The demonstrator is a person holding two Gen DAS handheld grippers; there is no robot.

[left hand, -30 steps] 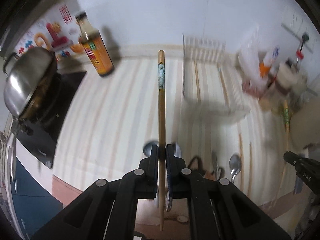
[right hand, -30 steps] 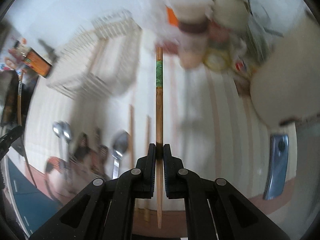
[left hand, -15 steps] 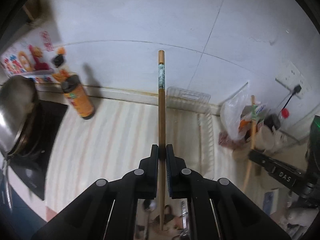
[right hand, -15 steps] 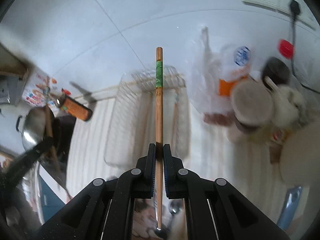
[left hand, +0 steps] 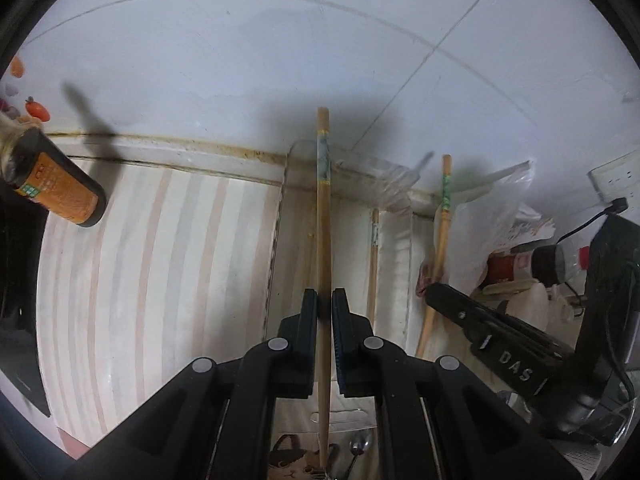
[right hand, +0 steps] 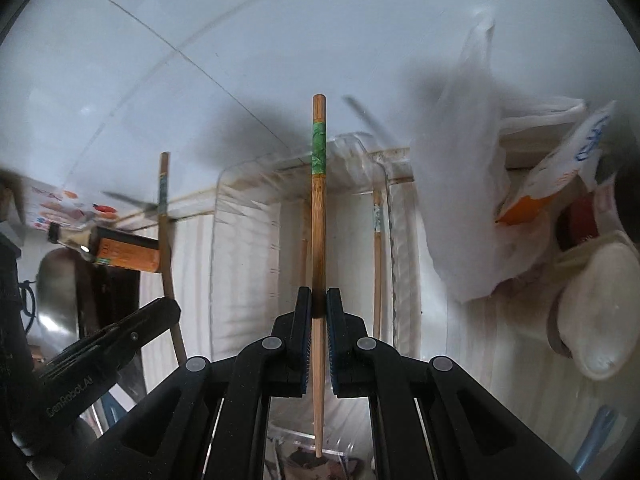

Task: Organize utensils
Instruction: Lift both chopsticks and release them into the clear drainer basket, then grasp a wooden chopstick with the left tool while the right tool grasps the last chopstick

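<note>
My left gripper (left hand: 325,304) is shut on a wooden chopstick with a pale blue band (left hand: 323,208), held over the clear plastic tray (left hand: 280,216). My right gripper (right hand: 319,300) is shut on a wooden chopstick with a green band (right hand: 318,200), also over the clear tray (right hand: 224,200). One more chopstick (left hand: 374,256) lies inside the tray; it also shows in the right wrist view (right hand: 377,256). The right gripper and its chopstick (left hand: 440,240) show at the right of the left wrist view. A spoon (left hand: 358,450) lies below, near the front edge.
A brown sauce bottle (left hand: 60,188) stands at the left by the black stove. A plastic bag (right hand: 460,200) with jars and containers crowds the right side. The white tiled wall is close behind the tray. The counter has a striped cover (left hand: 140,260).
Both grippers have moved forward and lower toward the tray and the wall, each still holding its chopstick. The tray now fills the middle of both views.
</note>
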